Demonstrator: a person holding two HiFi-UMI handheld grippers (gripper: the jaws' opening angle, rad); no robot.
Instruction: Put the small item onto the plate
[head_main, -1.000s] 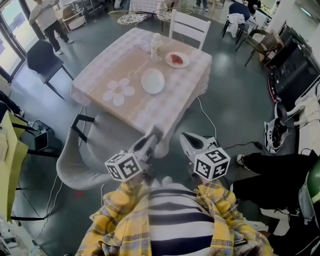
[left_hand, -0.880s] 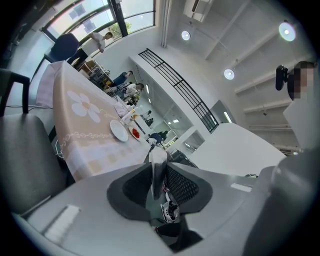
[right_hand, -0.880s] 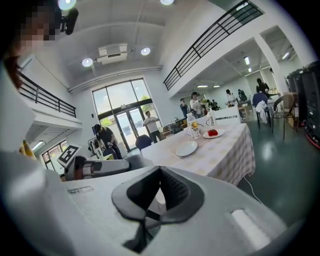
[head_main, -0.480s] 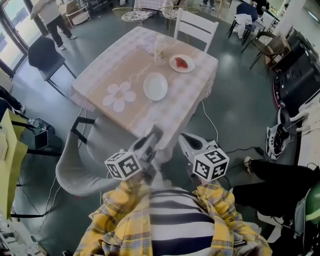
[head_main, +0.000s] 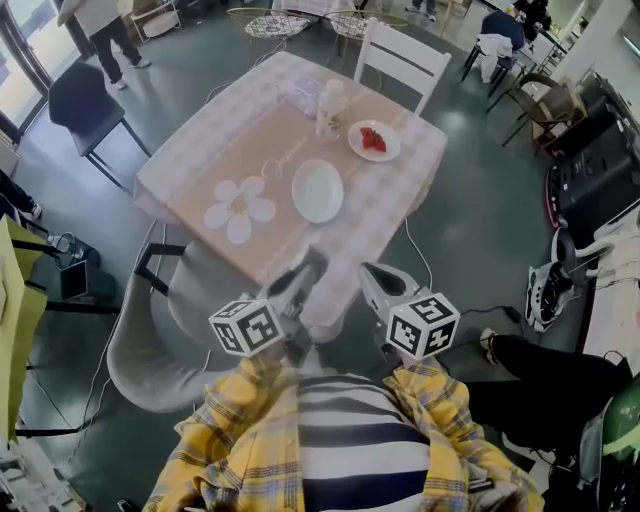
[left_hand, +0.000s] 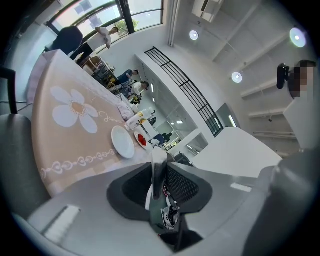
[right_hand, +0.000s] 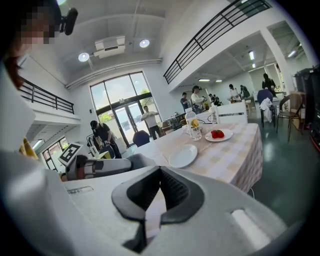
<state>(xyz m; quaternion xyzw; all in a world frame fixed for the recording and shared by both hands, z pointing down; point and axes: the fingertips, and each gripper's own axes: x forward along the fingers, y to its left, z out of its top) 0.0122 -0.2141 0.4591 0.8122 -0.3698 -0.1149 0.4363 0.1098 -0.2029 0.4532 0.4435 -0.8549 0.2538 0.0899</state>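
On the checked table (head_main: 200, 150) lies an empty white plate (head_main: 318, 190) (left_hand: 123, 142) (right_hand: 183, 155). Farther back, a small plate (head_main: 373, 141) holds a red item (head_main: 372, 138) (left_hand: 140, 139) (right_hand: 217, 133). Both grippers hang close to my body, short of the table's near edge and well apart from these things. My left gripper (head_main: 315, 258) (left_hand: 159, 156) has its jaws together with nothing in them. The right gripper (head_main: 368, 272) (right_hand: 160, 172) is also shut and holds nothing.
A bottle (head_main: 330, 108) (right_hand: 193, 125) stands beside the small plate, and a flower mat (head_main: 240, 210) lies left of the white plate. A grey chair (head_main: 150, 330) is at the near left, a white chair (head_main: 402, 55) beyond the table, a black chair (head_main: 80, 95) far left.
The table has slid lower and nearer in the head view. Both grippers keep their place before my body and stay shut.
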